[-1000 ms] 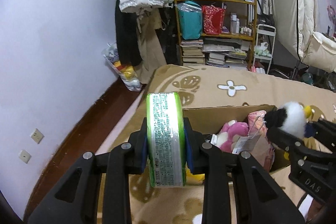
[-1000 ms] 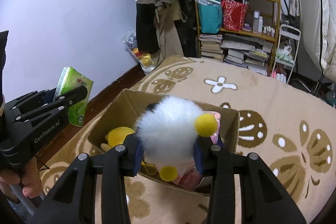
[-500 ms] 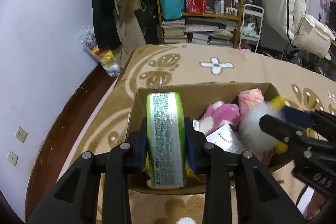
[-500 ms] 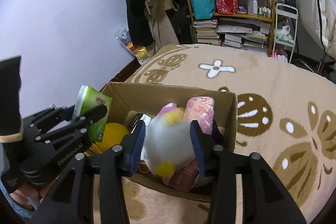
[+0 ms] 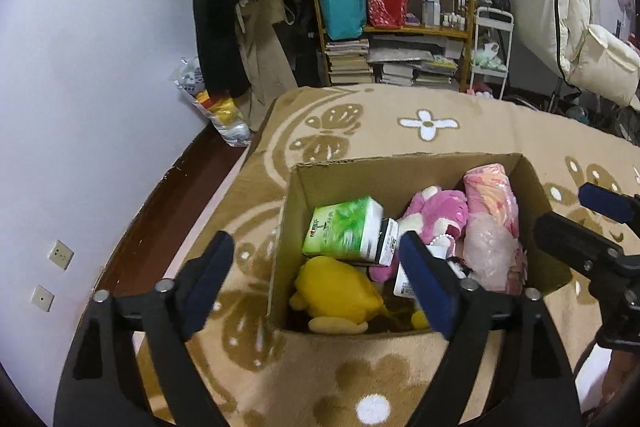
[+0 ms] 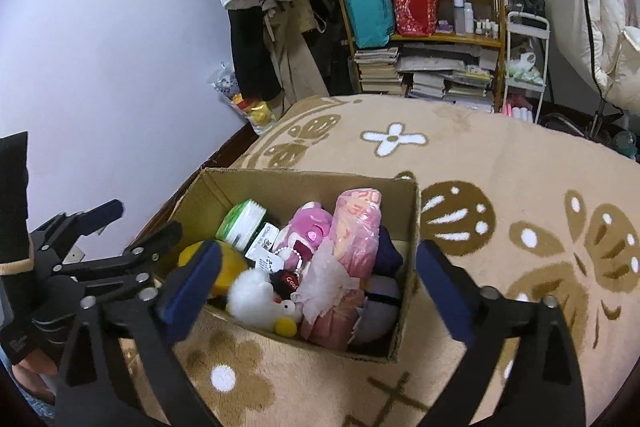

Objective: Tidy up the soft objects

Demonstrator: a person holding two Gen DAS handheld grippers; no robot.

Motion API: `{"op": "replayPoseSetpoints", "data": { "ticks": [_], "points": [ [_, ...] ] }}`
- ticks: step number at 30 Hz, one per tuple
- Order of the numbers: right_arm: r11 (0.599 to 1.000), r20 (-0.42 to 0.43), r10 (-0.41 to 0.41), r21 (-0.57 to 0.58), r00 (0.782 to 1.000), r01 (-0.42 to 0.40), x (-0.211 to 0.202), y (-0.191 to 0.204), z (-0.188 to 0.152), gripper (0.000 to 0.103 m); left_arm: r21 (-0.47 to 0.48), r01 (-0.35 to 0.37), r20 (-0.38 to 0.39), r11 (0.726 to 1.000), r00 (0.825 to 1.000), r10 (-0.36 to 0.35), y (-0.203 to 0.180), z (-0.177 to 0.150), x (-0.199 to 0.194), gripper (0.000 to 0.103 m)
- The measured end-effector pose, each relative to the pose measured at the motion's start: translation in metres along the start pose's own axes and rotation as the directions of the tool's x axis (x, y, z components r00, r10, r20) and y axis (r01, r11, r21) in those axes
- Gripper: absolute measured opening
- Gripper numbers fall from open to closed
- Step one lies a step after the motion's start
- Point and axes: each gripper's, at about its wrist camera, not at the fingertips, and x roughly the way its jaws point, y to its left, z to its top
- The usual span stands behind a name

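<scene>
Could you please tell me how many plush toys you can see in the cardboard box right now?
3: a yellow plush at the near left, a pink plush mid-box, and a white fluffy plush against the near wall. More may be buried under the bags.

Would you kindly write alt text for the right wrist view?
The right gripper, jaws opening with nothing between them, hangs over a cardboard box on a beige patterned blanket. Inside lie a white fluffy toy, pink plush toy, yellow plush and green tissue pack; the left gripper is at left.
</scene>
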Motion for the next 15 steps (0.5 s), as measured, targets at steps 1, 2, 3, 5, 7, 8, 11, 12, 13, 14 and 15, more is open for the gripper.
{"op": "replayPoseSetpoints", "data": {
  "ticks": [1, 2, 3, 5, 7, 8, 11, 12, 13, 14, 15],
  "points": [
    [1.0, 0.005, -0.003, -0.003, 1.0, 0.003, -0.004, 0.001, 0.0, 0.103, -0.004, -0.001, 0.009, 1.0, 1.0, 0.001, 0.002, 0.0, -0.006, 0.093],
    [1.0, 0.007, -0.006, -0.008, 1.0, 0.006, -0.009, 0.002, 0.0, 0.103, -0.007, -0.005, 0.02, 1.0, 1.0, 0.005, 0.004, -0.002, -0.013, 0.096],
    [1.0, 0.011, -0.008, -0.013, 1.0, 0.009, -0.015, 0.003, -0.001, 0.103, -0.008, -0.011, 0.028, 1.0, 1.0, 0.011, 0.005, -0.002, -0.018, 0.098],
    [1.0, 0.022, -0.012, -0.02, 1.0, 0.012, -0.026, 0.006, -0.001, 0.103, -0.011, -0.028, 0.061, 1.0, 0.998, 0.028, 0.01, -0.005, -0.036, 0.101],
    [1.0, 0.036, -0.013, -0.026, 0.999, 0.014, -0.041, 0.008, -0.002, 0.103, -0.019, -0.04, 0.084, 0.999, 0.996, 0.042, 0.014, -0.007, -0.052, 0.101],
    [0.999, 0.04, -0.014, -0.03, 0.999, 0.015, -0.045, 0.009, -0.002, 0.103, -0.023, -0.042, 0.093, 0.999, 0.995, 0.044, 0.016, -0.009, -0.06, 0.102],
    [0.999, 0.064, -0.025, -0.044, 0.998, 0.028, -0.065, 0.012, -0.004, 0.103, -0.035, -0.048, 0.122, 0.998, 0.991, 0.052, 0.024, -0.014, -0.085, 0.102],
    [0.998, 0.072, -0.026, -0.047, 0.997, 0.03, -0.072, 0.012, -0.005, 0.103, -0.036, -0.051, 0.129, 0.998, 0.99, 0.055, 0.025, -0.015, -0.091, 0.102],
    [0.998, 0.08, -0.027, -0.049, 0.996, 0.031, -0.079, 0.013, -0.006, 0.103, -0.034, -0.054, 0.141, 0.998, 0.988, 0.058, 0.027, -0.017, -0.1, 0.102],
    [0.998, 0.089, -0.027, -0.05, 0.996, 0.032, -0.086, 0.013, -0.007, 0.103, -0.034, -0.058, 0.148, 0.998, 0.987, 0.062, 0.028, -0.018, -0.106, 0.102],
    [0.998, 0.097, -0.027, -0.05, 0.995, 0.032, -0.093, 0.014, -0.009, 0.103, -0.036, -0.065, 0.158, 0.997, 0.985, 0.07, 0.029, -0.02, -0.113, 0.102]
  ]
}}
